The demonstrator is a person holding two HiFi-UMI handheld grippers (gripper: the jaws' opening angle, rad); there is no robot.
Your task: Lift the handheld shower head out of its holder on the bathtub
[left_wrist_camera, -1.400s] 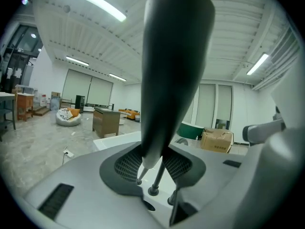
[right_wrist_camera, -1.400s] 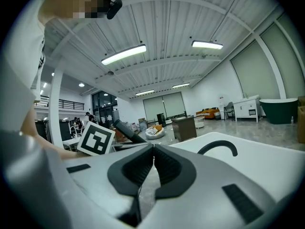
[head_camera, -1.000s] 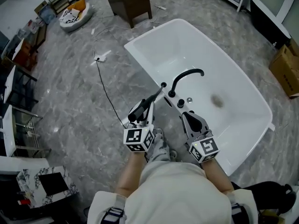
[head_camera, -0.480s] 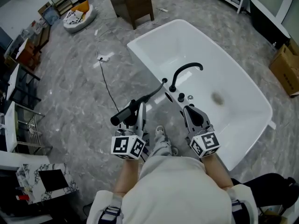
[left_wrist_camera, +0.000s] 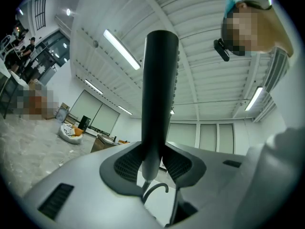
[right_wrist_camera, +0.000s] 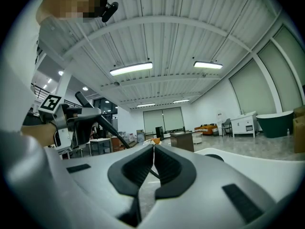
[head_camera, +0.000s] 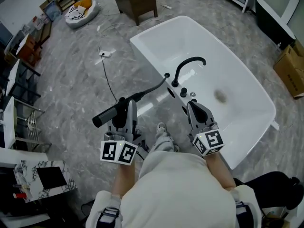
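The black handheld shower head point(head_camera: 108, 114) is out of its holder and lies across my left gripper point(head_camera: 126, 107), which is shut on its handle, over the grey floor left of the white bathtub point(head_camera: 247, 80). Its black hose point(head_camera: 151, 89) runs back to the tub's near rim beside the curved black faucet point(head_camera: 187, 66). In the left gripper view the handle point(left_wrist_camera: 158, 94) stands upright between the pads point(left_wrist_camera: 128, 165). My right gripper point(head_camera: 192, 106) hovers over the tub's near rim, shut with nothing in it; in its own view the right gripper point(right_wrist_camera: 152, 159) shows its pads touching.
A dark wooden cabinet point(head_camera: 137, 0) stands beyond the tub's far end. A cardboard box point(head_camera: 290, 63) sits at the right. A cable point(head_camera: 107, 80) runs across the floor to a socket strip. Shelves and a marble-topped stand point(head_camera: 40, 175) line the left side.
My left gripper has carried the shower head left, up and away from the tub's rim, drawing the hose out behind it. The right gripper has shifted only slightly.
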